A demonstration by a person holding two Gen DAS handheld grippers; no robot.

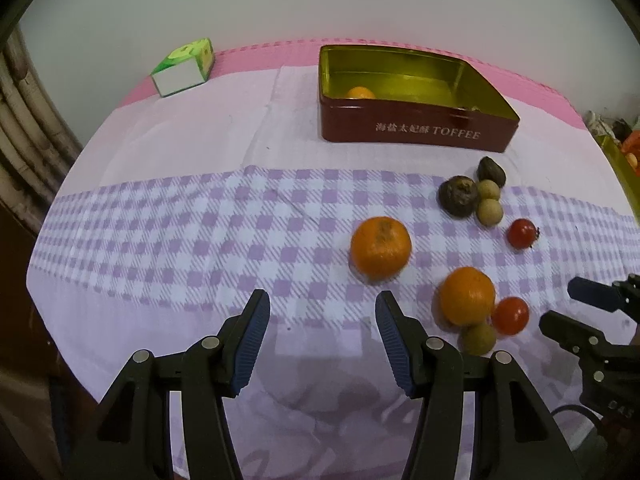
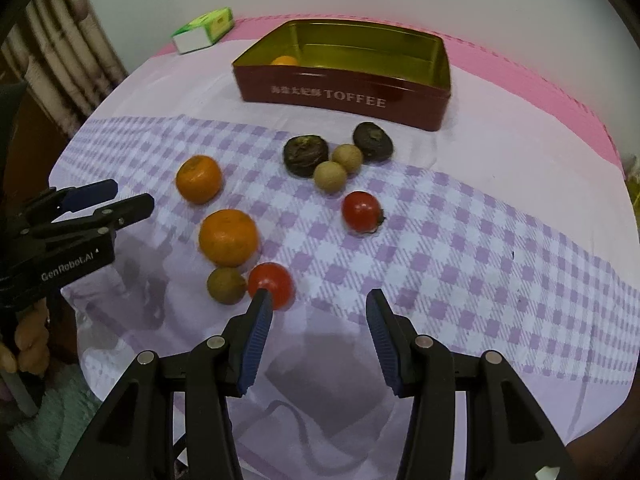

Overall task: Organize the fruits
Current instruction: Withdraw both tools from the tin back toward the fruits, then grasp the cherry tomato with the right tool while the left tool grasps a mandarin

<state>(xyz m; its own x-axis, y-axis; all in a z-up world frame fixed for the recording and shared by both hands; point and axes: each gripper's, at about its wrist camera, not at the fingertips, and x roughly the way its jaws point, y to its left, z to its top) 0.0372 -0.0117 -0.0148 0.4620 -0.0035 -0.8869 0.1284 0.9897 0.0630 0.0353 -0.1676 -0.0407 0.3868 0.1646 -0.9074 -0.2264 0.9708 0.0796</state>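
Observation:
Fruit lies loose on a purple checked cloth (image 1: 180,240). In the left wrist view I see an orange (image 1: 380,249), a second orange (image 1: 467,295), two cherry tomatoes (image 1: 522,233) (image 1: 510,315), tan longans (image 1: 489,212) (image 1: 477,338) and two dark fruits (image 1: 458,196). My left gripper (image 1: 322,304) hangs open and empty, just in front and left of the first orange. The right gripper (image 2: 316,302) is open too, empty, its left finger overlapping the near tomato (image 2: 271,283) in the view. A red toffee tin (image 2: 348,94) at the back holds one orange (image 2: 285,60).
A green and white box (image 1: 185,67) lies at the back left of the table. A curtain (image 2: 68,52) hangs at the left. The table's pink edge (image 1: 532,84) runs behind the tin. Another tin's rim (image 1: 624,168) shows at the far right.

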